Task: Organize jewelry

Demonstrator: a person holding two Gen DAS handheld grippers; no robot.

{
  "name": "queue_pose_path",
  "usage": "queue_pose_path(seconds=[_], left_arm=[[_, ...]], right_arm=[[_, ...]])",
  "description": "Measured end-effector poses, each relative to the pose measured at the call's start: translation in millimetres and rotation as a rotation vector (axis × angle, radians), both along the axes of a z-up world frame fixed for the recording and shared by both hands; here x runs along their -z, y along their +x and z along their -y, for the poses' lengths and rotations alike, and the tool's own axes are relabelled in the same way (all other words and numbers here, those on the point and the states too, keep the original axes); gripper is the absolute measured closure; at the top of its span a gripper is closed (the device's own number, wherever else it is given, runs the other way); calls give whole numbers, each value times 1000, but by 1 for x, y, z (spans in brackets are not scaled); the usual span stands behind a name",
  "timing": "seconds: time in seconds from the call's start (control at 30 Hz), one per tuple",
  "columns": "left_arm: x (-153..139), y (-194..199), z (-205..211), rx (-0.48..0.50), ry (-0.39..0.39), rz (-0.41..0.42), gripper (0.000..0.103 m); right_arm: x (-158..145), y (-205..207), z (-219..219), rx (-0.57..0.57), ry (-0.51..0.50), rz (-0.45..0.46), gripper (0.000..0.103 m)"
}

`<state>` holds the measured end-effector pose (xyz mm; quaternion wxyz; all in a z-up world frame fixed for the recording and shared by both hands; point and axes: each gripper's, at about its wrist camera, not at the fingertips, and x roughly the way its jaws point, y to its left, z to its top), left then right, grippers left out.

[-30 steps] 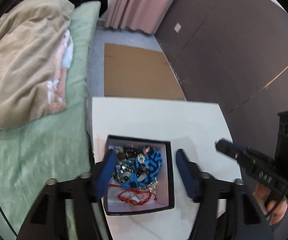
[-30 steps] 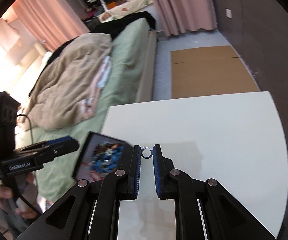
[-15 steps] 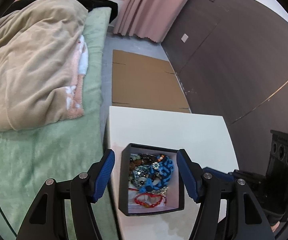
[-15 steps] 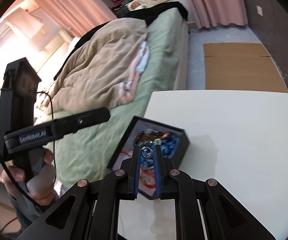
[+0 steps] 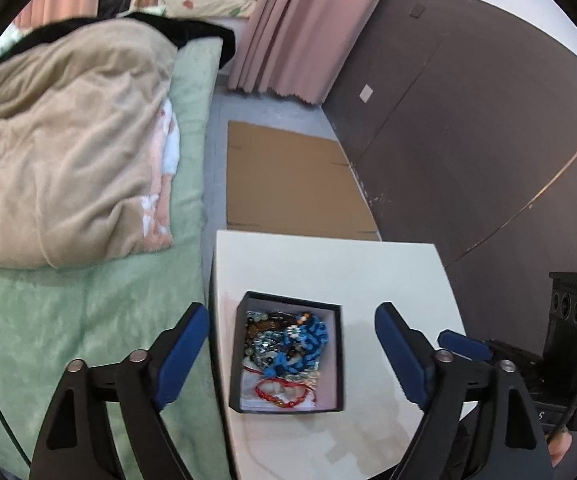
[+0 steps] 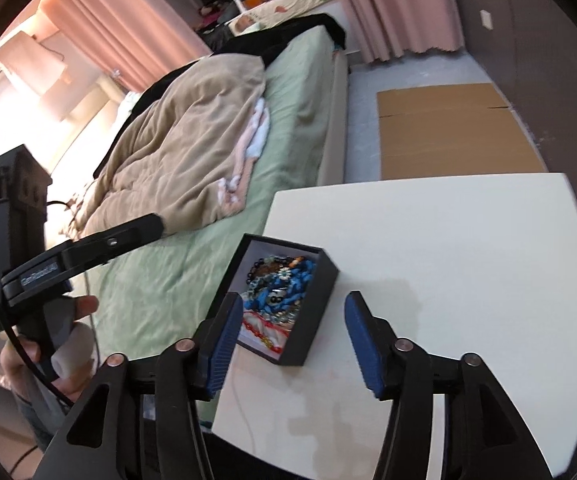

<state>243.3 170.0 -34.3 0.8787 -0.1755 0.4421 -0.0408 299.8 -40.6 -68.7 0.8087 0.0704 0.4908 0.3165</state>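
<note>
1. Left gripper (image 5: 292, 352): fingers (image 5: 182, 356) stand wide apart, having just been opening, with nothing pressed between them; they straddle the black jewelry box (image 5: 288, 354) from above without touching it.
2. Right gripper (image 6: 294, 340): fingers (image 6: 362, 338) have just been opening and now stand parted. No ring shows between them, so it has probably dropped into the box (image 6: 284, 300).
3. Task object: the open box sits at the left edge of the white bench (image 5: 368, 280), beside the bed (image 5: 84, 320). It holds a tangle of blue beads (image 5: 300, 344), darker beaded strands and a red cord bracelet (image 5: 284, 390).
4. Risk, box position: the box lies close to the bench edge. A nudge from either gripper could push it toward the bed.
5. Risk, contents: the pieces are heaped and interlaced. Reaching in for one would likely drag its neighbours along or snag a strand on a finger pad.
6. Risk, crowding: both grippers converge on the same box, so the two could collide over it.
7. Left wrist view only: a near overhead look into the box, showing the red bracelet whole, and the right gripper's body (image 5: 568, 356) at the right margin.
8. Right wrist view only: the box's outer right wall, the person's hand (image 6: 52, 344) on the left gripper's handle (image 6: 28, 272), and a cable hanging below the bench edge.
</note>
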Motion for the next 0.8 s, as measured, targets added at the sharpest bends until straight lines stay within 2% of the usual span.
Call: queue_pose_path(seconds=[0.13, 0.2, 0.33, 0.37, 0.4, 0.47, 0.57, 0.67, 0.8], left_arm=[[-20, -15, 19, 16, 12, 43, 10], [-31, -23, 28, 26, 26, 65, 9], [-47, -41, 44, 39, 60, 105, 8], [-50, -46, 48, 38, 68, 113, 7], [-53, -52, 51, 39, 76, 122, 5], [-58, -62, 59, 41, 90, 136, 4], [-67, -82, 73, 28, 158, 166, 0], [-70, -92, 80, 16, 180, 154, 0], [-74, -111, 89, 22, 212, 187, 0]], right_arm=[[-17, -9, 15, 29, -13, 26, 40], [-27, -15, 20, 39, -25, 46, 29], [-41, -28, 29, 43, -50, 80, 27], [-45, -32, 33, 52, -61, 94, 23], [-47, -35, 36, 59, -65, 105, 14], [-50, -41, 46, 76, -72, 117, 8], [-52, -51, 62, 106, -106, 137, 8], [-51, -57, 77, 139, -131, 139, 7], [-55, -72, 97, 174, -137, 167, 4]])
